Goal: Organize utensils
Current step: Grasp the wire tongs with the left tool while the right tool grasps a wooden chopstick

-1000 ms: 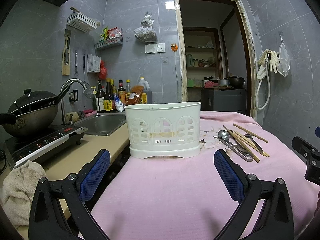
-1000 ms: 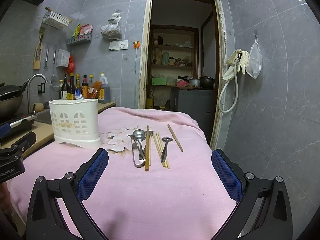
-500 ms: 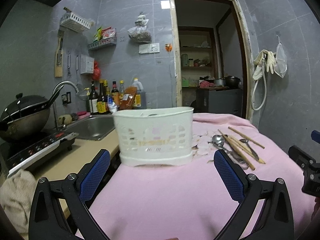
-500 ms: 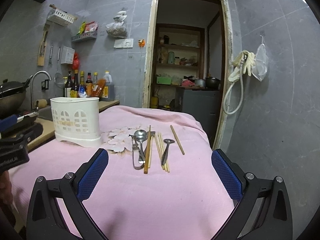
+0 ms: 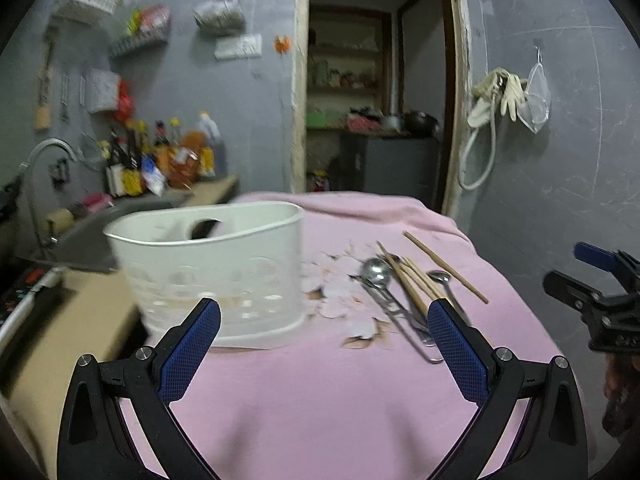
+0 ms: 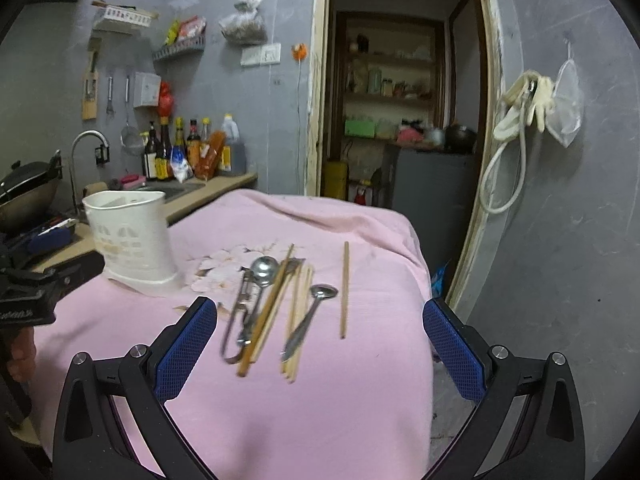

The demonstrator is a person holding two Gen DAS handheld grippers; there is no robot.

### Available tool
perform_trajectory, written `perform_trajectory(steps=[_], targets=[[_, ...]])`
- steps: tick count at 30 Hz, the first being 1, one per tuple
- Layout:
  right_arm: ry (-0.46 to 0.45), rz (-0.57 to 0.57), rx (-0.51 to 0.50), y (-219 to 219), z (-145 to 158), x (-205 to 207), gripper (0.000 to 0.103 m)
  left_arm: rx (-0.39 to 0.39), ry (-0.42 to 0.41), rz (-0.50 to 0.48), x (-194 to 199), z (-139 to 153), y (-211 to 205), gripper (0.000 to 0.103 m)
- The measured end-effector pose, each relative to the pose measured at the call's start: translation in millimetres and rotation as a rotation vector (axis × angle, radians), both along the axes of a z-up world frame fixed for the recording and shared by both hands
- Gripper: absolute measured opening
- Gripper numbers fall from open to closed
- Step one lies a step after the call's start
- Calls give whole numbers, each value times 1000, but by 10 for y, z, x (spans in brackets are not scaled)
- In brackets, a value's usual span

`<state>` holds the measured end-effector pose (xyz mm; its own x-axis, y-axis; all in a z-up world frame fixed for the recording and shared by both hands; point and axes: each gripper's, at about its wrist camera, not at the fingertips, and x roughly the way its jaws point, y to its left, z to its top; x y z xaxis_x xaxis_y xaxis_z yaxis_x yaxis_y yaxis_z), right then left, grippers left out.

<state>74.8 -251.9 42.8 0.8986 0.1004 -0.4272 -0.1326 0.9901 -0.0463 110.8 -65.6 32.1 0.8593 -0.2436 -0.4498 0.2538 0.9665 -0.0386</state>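
Observation:
A white slotted utensil holder (image 5: 212, 276) (image 6: 130, 236) stands upright on the pink cloth (image 5: 320, 392) (image 6: 320, 400). To its right lies a loose bunch of utensils: a large metal spoon (image 5: 376, 270) (image 6: 262, 270), a small spoon (image 5: 440, 278) (image 6: 316, 304), several wooden chopsticks (image 5: 412, 284) (image 6: 280, 300), and one chopstick (image 5: 446, 266) (image 6: 345, 288) lying apart. My left gripper (image 5: 320, 350) is open and empty, just short of the holder. My right gripper (image 6: 320, 344) is open and empty, with the utensils just ahead between its fingers. The right gripper also shows at the right edge of the left wrist view (image 5: 600, 300).
Left of the table runs a counter with a sink and tap (image 6: 90, 148), bottles (image 6: 188, 152), a wok (image 6: 28, 192) on a cooktop. An open doorway (image 6: 400, 112) lies behind the table. A grey wall with hanging gloves and hose (image 6: 528, 100) stands to the right.
Both grippers have moved forward and tipped downward. The holder and the utensils now appear closer and lower in view. The left wrist view is blurred by motion.

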Motion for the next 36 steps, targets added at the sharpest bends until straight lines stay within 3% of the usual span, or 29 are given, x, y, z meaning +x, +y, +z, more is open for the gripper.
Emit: perform_trajectory(steps=[5, 11, 18, 22, 26, 28, 33, 36], targets=[[94, 43, 1, -146, -12, 433, 103, -1, 84, -69, 265, -2, -165, 101], [232, 101, 38, -312, -147, 1009, 86, 32, 150, -127, 601, -54, -404, 98], [407, 128, 110, -479, -352, 1732, 58, 85, 241, -199, 948, -228, -662, 82], [492, 132, 154, -528, -486, 2072, 53, 133, 309, -227, 1150, -374, -797, 65], [554, 125, 175, -551, -607, 2320, 52, 126, 402, -213, 1421, -532, -847, 54], [559, 135, 185, -548, -614, 2395, 48, 116, 441, -205, 1525, -572, -842, 44], [589, 143, 199, -553, -636, 2591, 34, 38, 576, -179, 1808, -730, -745, 29], [608, 137, 199, -531, -662, 2739, 33, 3, 601, -175, 1888, -765, -691, 28]])
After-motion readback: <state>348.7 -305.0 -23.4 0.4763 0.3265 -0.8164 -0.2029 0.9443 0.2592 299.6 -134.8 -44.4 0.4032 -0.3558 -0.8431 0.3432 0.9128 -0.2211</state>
